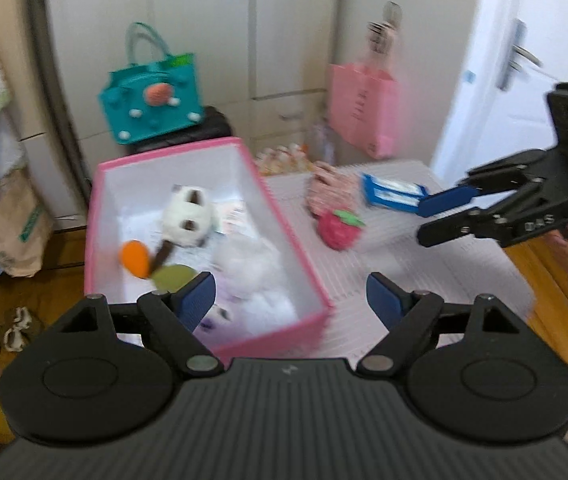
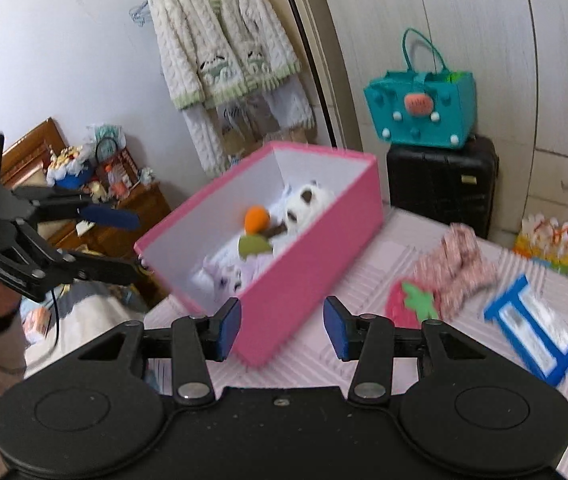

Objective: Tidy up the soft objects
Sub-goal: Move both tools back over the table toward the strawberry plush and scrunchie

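The left tool (image 1: 290, 296) is seen at the bottom centre of the left wrist view with its blue pads spread wide and nothing held between them. The pink box (image 1: 308, 264) lies just beyond the left pad, filling the middle left of that frame, and it rests on a white ribbed counter (image 1: 424, 280). Inside the box a white plush cat (image 1: 190, 216) is seen, with an orange and green plush carrot (image 1: 144, 262) beside it and pale fluffy toys (image 1: 252, 276) nearer the tool.

On the counter to the right of the box, in the centre of the frame, a red plush strawberry (image 1: 340, 230) is found, touching a pink patterned cloth (image 1: 330, 190) behind it. A blue-framed packet (image 1: 394, 194) lies just right of the cloth.

The right tool (image 2: 282, 328) is seen at the bottom centre of the right wrist view, its pads parted to a moderate gap and empty. The near corner of the box sits in the gap's line of sight, apart from the pads as far as can be told. The strawberry lies to the right of the right pad, well apart from it, with the cloth above it and the packet at the lower right of the frame.

A teal bag (image 2: 424, 108) is set on a black suitcase (image 2: 442, 178) in the upper right.
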`<state>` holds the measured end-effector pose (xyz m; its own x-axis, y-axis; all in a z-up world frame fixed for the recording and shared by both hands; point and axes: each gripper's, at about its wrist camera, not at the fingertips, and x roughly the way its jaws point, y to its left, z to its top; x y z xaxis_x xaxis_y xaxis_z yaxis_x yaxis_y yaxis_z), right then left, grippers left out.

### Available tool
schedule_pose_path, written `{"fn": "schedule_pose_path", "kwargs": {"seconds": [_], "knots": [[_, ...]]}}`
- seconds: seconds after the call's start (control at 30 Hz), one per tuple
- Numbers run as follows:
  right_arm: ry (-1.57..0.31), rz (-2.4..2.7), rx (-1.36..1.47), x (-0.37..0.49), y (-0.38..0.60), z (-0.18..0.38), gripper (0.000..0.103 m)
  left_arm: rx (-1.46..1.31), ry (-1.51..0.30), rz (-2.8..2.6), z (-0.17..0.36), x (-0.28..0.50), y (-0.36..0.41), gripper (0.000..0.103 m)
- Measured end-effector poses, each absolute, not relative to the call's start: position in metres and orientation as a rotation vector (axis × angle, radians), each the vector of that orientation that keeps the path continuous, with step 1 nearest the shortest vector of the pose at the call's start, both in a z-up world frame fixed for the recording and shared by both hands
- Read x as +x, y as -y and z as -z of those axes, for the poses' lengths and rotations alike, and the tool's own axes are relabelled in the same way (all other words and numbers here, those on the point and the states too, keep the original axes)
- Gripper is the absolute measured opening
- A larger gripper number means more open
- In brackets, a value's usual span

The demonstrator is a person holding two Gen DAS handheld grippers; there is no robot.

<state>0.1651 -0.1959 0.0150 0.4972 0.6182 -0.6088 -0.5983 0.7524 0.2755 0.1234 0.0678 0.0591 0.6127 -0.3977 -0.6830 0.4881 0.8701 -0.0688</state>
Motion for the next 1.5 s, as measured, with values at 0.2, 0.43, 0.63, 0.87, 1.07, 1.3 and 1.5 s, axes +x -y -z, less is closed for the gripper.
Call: {"fn": "schedule_pose_path", "kwargs": {"seconds": [0.2, 0.43, 0.63, 0.87, 1.07, 1.3, 1.5], "knots": [[-0.782, -0.723, 0.043, 0.14, 0.223, -0.006, 0.053, 0.165, -0.782, 0.558, -0.062, 0.104, -0.046, 0.085], [-0.769, -0.684, 0.08, 0.123, 0.254, -0.005, 0.058, 0.247, -0.744, 0.607, -0.059, 0.099, -0.016, 0.091], [-0.731, -0.616, 0.07, 0.12, 0.274, -0.002, 0.061, 0.273, -0.702, 0.688, -0.054, 0.102, 0.013, 0.091], [-0.662, -0.55, 0.035, 0.118, 0.273, -0.006, 0.07, 0.31, -0.641, 0.734, -0.045, 0.107, 0.044, 0.093], [-0.595, -0.511, -0.014, 0.128, 0.271, -0.004, 0.073, 0.264, -0.65, 0.719, -0.027, 0.124, 0.058, 0.093], [-0.532, -0.473, -0.032, 0.149, 0.274, 0.011, 0.079, 0.194, -0.664, 0.677, 0.0, 0.147, 0.07, 0.093], [-0.468, -0.502, -0.029, 0.174, 0.278, 0.024, 0.079, 0.09, -0.707, 0.663, 0.034, 0.165, 0.081, 0.093]]}}
